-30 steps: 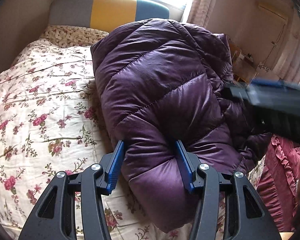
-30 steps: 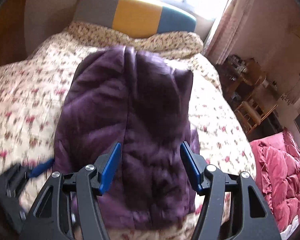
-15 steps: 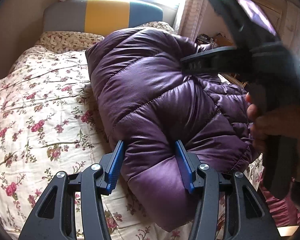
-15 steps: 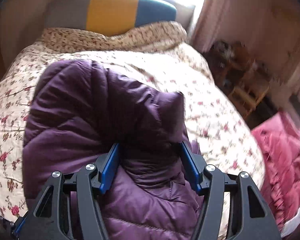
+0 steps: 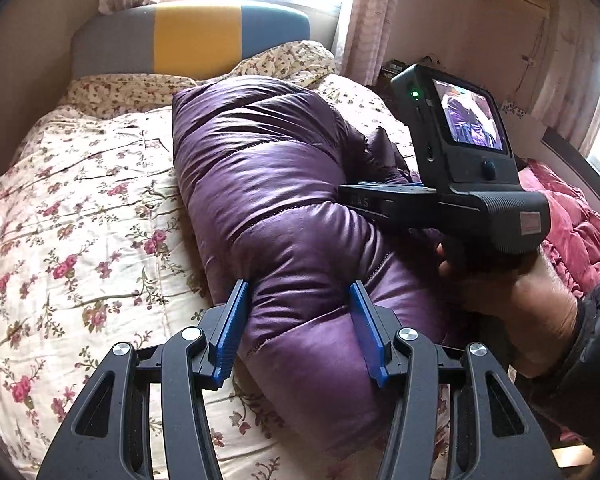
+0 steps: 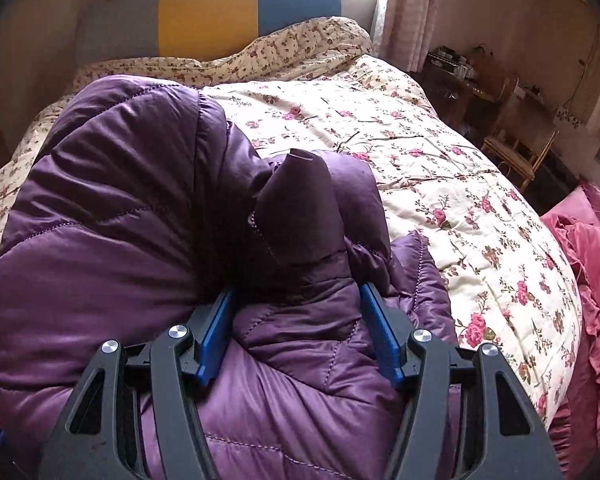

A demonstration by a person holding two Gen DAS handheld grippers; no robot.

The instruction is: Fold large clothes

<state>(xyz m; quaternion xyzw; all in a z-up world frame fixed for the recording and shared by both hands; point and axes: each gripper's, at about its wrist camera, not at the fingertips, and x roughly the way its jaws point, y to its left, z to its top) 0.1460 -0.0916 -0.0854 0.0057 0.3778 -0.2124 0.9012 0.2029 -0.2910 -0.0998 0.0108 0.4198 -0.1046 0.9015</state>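
Observation:
A purple quilted puffer jacket [image 5: 260, 184] lies folded in a thick roll along the floral bed quilt [image 5: 80, 220]. My left gripper [image 5: 296, 320] is shut on the roll's near end, its blue pads pressing both sides of a bulging fold. In the right wrist view my right gripper [image 6: 300, 320] is pushed down into the jacket [image 6: 100, 240], open, with bunched fabric and a dark upright flap [image 6: 300, 200] between its fingers. The right gripper's housing [image 5: 468, 152] and the hand holding it [image 5: 520, 300] show in the left wrist view, at the jacket's right side.
A grey, yellow and blue headboard [image 5: 196, 36] stands at the far end under a bright window. Pink ruffled bedding [image 6: 588, 260] lies off the bed's right edge. Wooden chairs and a cluttered table [image 6: 512, 148] stand beyond it. Bare quilt [image 6: 440, 160] spreads right of the jacket.
The right gripper came down from above onto the jacket's right side, at the same width. The raised jacket part now lies lower. The left gripper kept its hold.

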